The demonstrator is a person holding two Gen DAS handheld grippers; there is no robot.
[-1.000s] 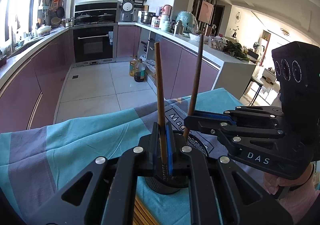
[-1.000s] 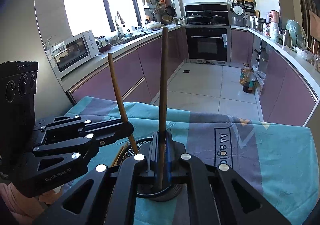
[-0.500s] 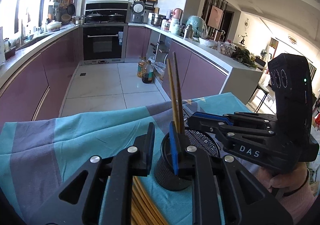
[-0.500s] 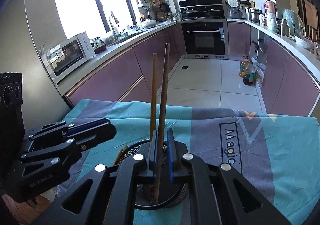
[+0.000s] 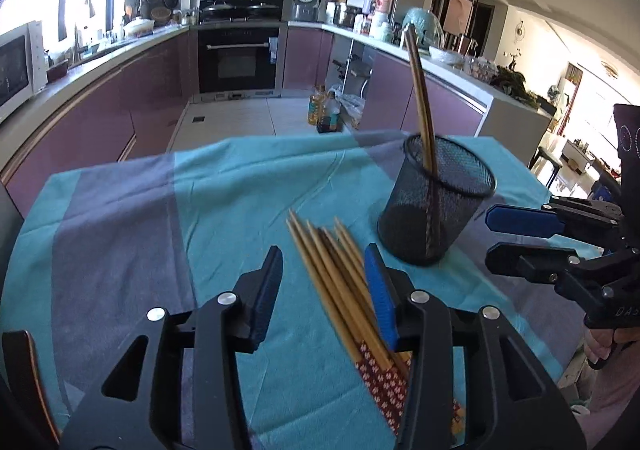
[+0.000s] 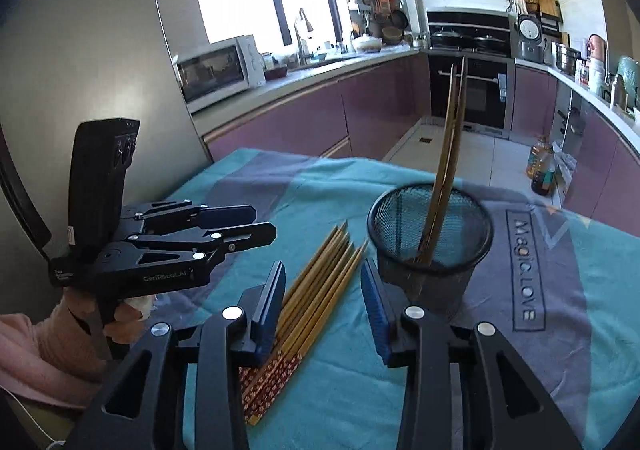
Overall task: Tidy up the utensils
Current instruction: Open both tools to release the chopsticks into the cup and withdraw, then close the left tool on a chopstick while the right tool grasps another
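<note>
A black mesh cup (image 5: 436,202) stands on the teal cloth and holds two wooden chopsticks (image 5: 422,98) leaning upright; it also shows in the right wrist view (image 6: 430,234), with the two chopsticks (image 6: 450,146). A bundle of several chopsticks (image 5: 340,290) with red patterned ends lies flat beside the cup, also seen in the right wrist view (image 6: 316,298). My left gripper (image 5: 324,290) is open and empty, hovering over the bundle. My right gripper (image 6: 324,298) is open and empty, over the bundle just left of the cup.
The table is covered by a teal and grey cloth (image 5: 132,218) with printed lettering (image 6: 528,266). Behind it lie the kitchen floor, purple cabinets, an oven (image 5: 238,54) and a microwave (image 6: 218,70) on the counter.
Both grippers let go of their chopsticks, which now stand in the cup. Both opened and drew back and down from the cup toward the bundle on the cloth.
</note>
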